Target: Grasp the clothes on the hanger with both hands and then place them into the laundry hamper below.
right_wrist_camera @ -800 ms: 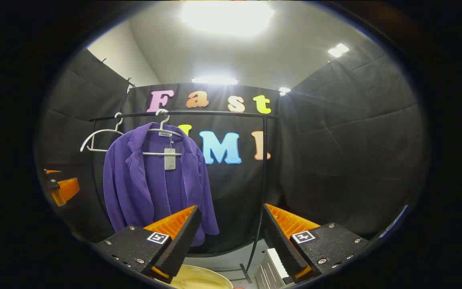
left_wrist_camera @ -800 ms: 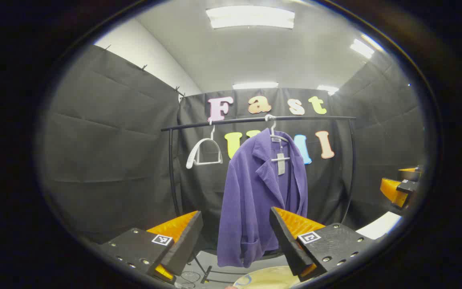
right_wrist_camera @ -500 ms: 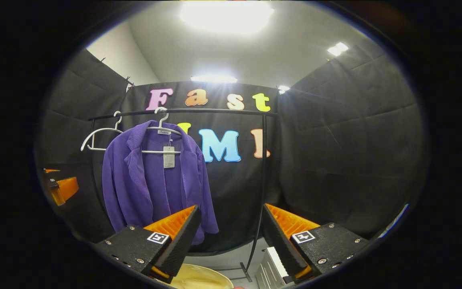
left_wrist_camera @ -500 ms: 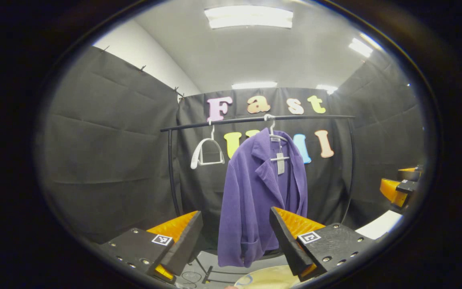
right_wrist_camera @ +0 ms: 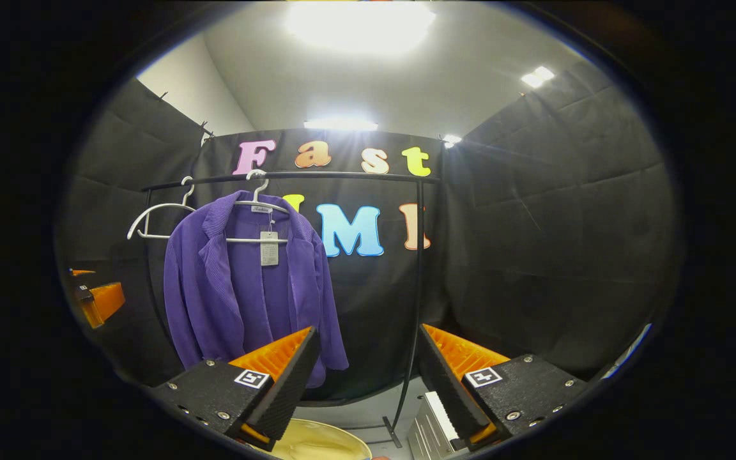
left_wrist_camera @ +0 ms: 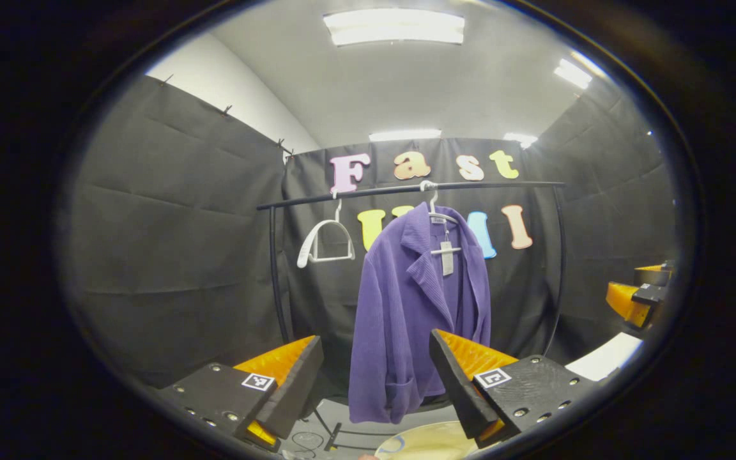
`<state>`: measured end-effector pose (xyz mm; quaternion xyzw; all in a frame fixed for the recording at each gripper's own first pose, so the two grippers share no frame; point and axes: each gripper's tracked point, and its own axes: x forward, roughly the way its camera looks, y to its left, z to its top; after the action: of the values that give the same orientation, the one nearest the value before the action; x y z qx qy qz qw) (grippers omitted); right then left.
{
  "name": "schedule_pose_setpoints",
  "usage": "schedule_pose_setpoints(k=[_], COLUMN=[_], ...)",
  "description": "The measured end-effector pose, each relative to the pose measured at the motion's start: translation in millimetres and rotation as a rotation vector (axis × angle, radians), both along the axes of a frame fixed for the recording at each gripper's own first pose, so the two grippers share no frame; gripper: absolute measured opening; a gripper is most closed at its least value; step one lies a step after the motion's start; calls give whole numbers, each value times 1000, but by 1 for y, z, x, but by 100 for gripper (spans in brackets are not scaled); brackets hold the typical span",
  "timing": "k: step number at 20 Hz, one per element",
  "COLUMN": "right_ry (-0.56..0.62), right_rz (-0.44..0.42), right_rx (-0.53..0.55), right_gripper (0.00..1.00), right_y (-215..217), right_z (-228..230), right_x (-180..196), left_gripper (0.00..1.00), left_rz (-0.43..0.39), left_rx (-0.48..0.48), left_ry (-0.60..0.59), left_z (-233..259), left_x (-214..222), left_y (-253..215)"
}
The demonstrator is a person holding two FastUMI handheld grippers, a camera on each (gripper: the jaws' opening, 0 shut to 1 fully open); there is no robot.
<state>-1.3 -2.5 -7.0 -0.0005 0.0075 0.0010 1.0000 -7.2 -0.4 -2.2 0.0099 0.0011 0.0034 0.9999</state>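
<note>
Left gripper view, from nine o'clock across: an empty white hanger hangs on the black rail, then the purple jacket on its own white hanger at the centre, a paper tag dangling at the collar, its print too small to read. The left gripper sits at six o'clock with its fingers spread wide, holding nothing, well short of the jacket; each finger block carries a small square black-and-white marker. The pale rim of the laundry hamper shows at six o'clock, below the jacket. At three o'clock the right gripper shows, far off. In the right gripper view, the left gripper appears at nine o'clock, the jacket hangs at ten o'clock with a neck label too blurred to read, and the right gripper at six o'clock is wide open and empty, the hamper below it.
</note>
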Motion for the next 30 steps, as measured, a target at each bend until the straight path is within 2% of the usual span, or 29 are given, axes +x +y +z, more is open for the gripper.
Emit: schedule_pose_setpoints(k=[8, 11, 12, 16, 17, 18, 20, 21, 22, 23, 28, 30], right_ry=[-35, -49, -59, -95, -100, -105, -120, -124, -125, -125, -120, -126], right_rz=[19, 35, 44, 68, 77, 83, 95, 104, 112, 120, 177, 199], right_rx=[7, 16, 16, 8, 15, 21, 30, 33, 36, 39, 80, 85], right_gripper=[95, 95, 95, 95, 95, 95, 95, 95, 95, 95, 95, 95], right_y=[4, 9, 11, 17, 19, 20, 21, 22, 23, 25, 39, 45], right_z=[18, 30, 35, 51, 55, 59, 65, 68, 68, 69, 70, 72], right_x=[21, 35, 40, 63, 70, 75, 88, 94, 101, 107, 140, 153], left_gripper=[96, 96, 100, 96, 100, 96, 100, 96, 100, 96, 96, 100], left_rz=[16, 15, 18, 19, 18, 17, 17, 16, 15, 14, 10, 12], left_rx=[-7, -10, -12, -31, -37, -42, -47, -48, -49, -51, -46, -49], left_ry=[-13, -14, -20, -39, -43, -48, -59, -64, -69, -71, -79, -76], left_z=[13, 19, 23, 36, 40, 44, 52, 56, 59, 61, 69, 69], left_x=[8, 17, 20, 37, 43, 47, 56, 61, 68, 73, 103, 119], left_y=[1, -5, -6, -16, -19, -23, -30, -35, -39, -45, -67, -75])
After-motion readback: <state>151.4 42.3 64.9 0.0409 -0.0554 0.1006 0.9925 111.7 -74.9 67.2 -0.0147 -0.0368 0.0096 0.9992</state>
